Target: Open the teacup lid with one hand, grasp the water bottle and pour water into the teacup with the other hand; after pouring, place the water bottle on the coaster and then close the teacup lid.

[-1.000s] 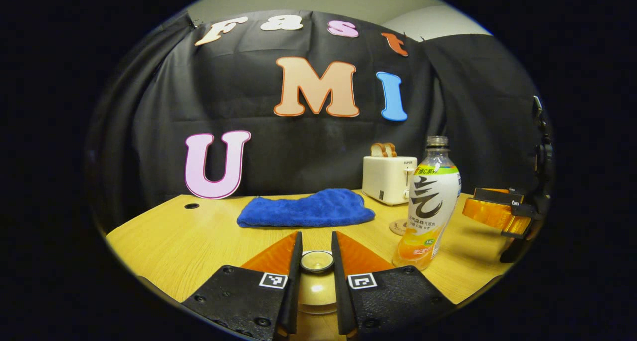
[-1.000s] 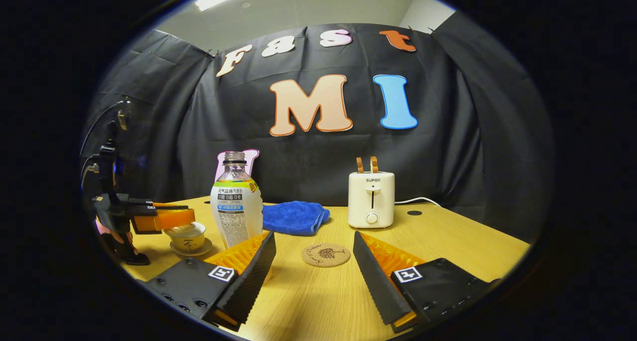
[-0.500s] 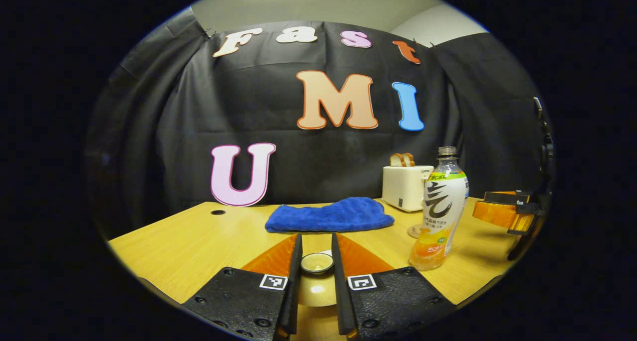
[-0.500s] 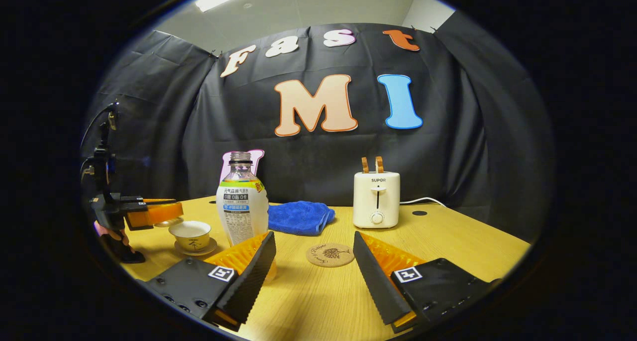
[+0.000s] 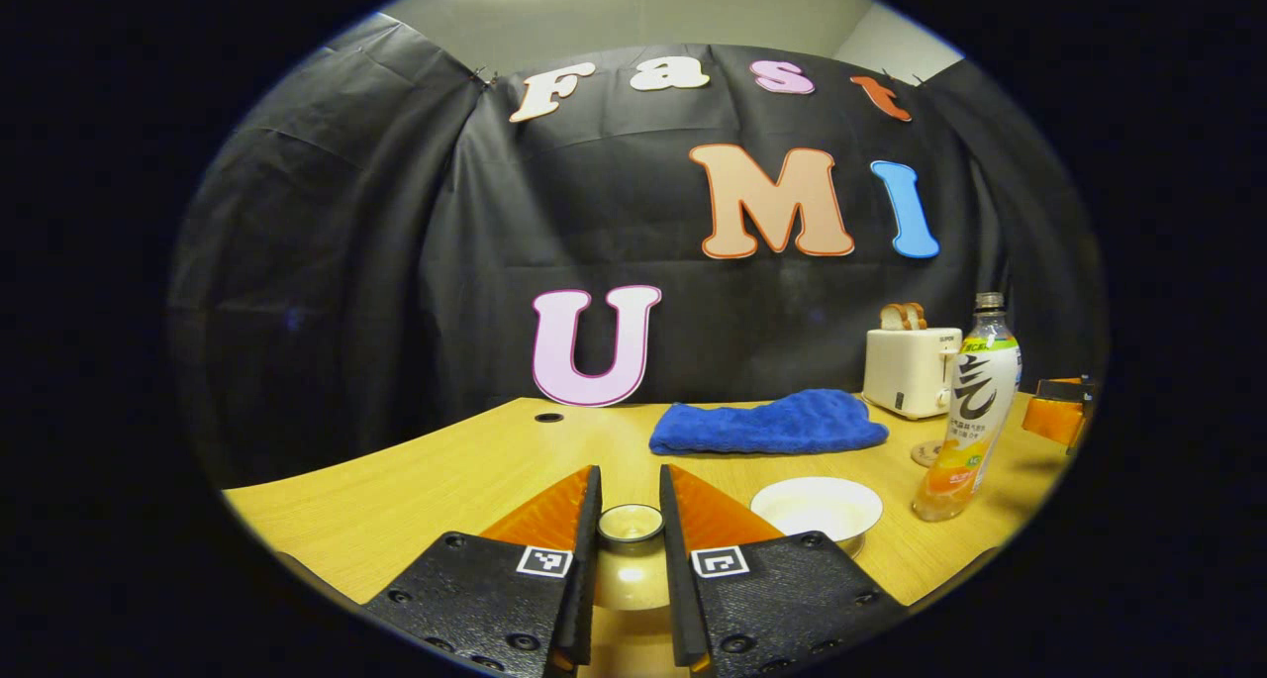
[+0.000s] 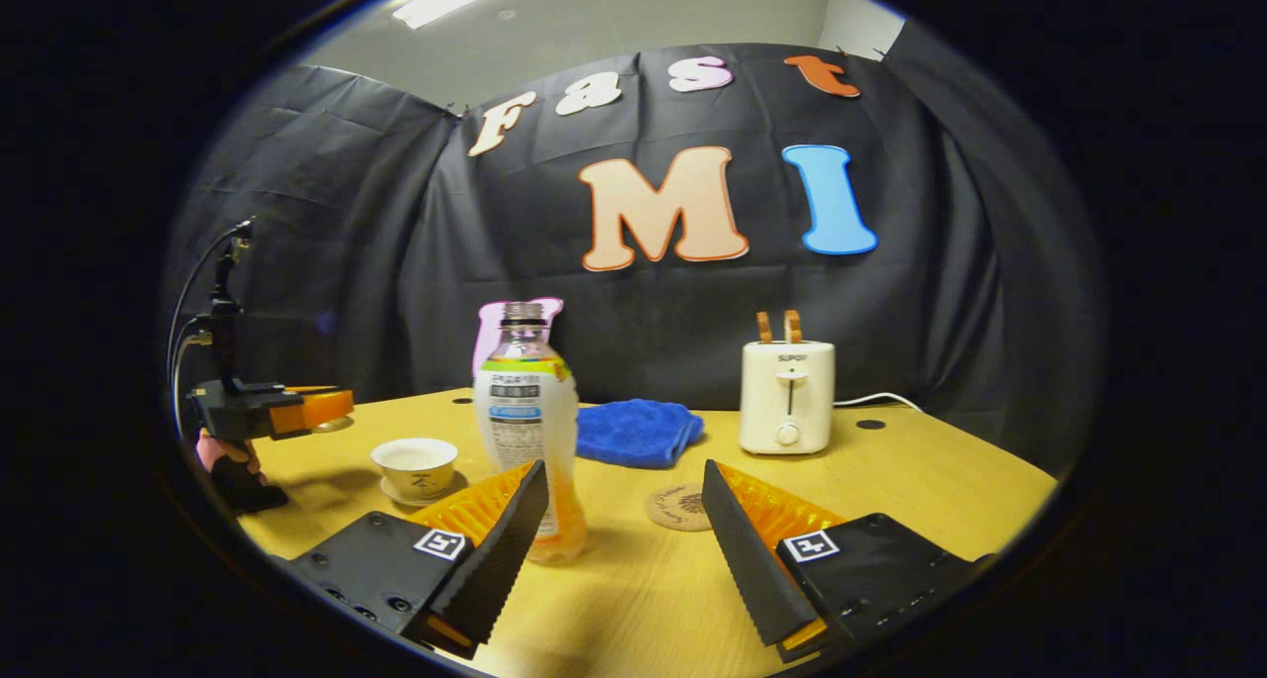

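Between the left fingers [image 5: 630, 530]: the lid [image 5: 631, 523], gripped, off the cup [image 5: 816, 509].
Right fingers [image 6: 624, 520] spread wide, empty, near the bottle [image 6: 527, 423] on the worktop [image 6: 633, 599].

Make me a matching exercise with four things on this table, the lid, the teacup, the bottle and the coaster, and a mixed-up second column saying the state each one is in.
1. teacup lid
2. teacup
3. water bottle
4. coaster

A. bare, nothing on it
B. uncovered, on its saucer
C. standing upright with no cap
D. pinched between the left gripper's fingers

Pairs: 1-D, 2-B, 3-C, 4-A
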